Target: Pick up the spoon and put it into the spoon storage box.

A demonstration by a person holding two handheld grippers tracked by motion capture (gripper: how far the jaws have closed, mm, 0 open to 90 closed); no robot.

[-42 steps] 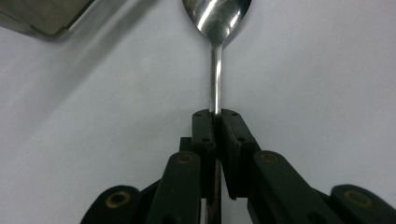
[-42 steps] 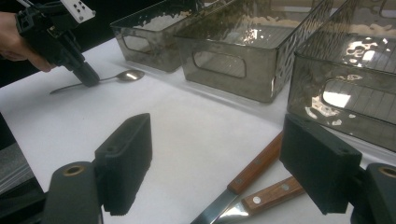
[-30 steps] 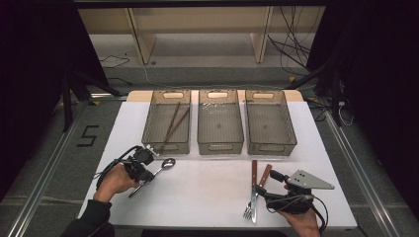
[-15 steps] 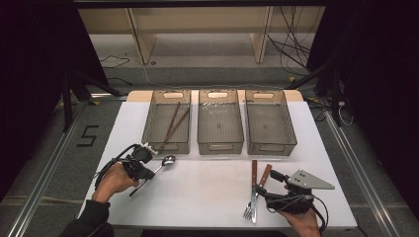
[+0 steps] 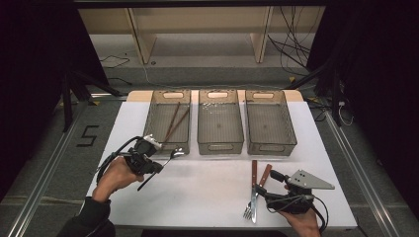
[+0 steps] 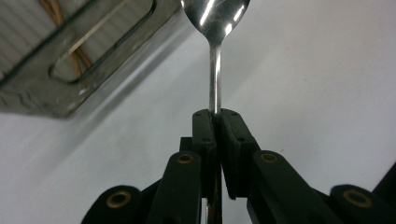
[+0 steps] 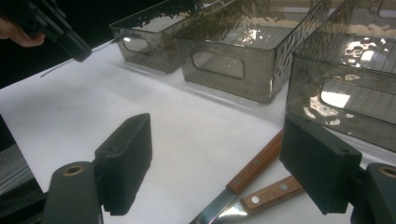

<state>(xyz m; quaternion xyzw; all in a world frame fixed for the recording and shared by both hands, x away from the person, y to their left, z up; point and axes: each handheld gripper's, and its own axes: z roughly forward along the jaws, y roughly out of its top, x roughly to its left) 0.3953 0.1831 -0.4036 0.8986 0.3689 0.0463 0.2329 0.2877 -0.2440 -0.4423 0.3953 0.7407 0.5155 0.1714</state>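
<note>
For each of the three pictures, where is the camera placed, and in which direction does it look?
High view: above the person's side, facing forward and down on the table; both hands show.
Left gripper view: on the left gripper, along jaws shut on the spoon.
Right gripper view: on the right gripper, jaws open, facing the bins.
Shared: the right gripper view and the high view both show the wooden-handled knives.

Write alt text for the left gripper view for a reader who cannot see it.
The left gripper has its two black jaws shut on the thin handle of a shiny metal spoon, whose bowl points up toward the top edge. Behind it lies a white table, and at upper left stands the end wall of a smoky clear bin with a handle slot.
</note>
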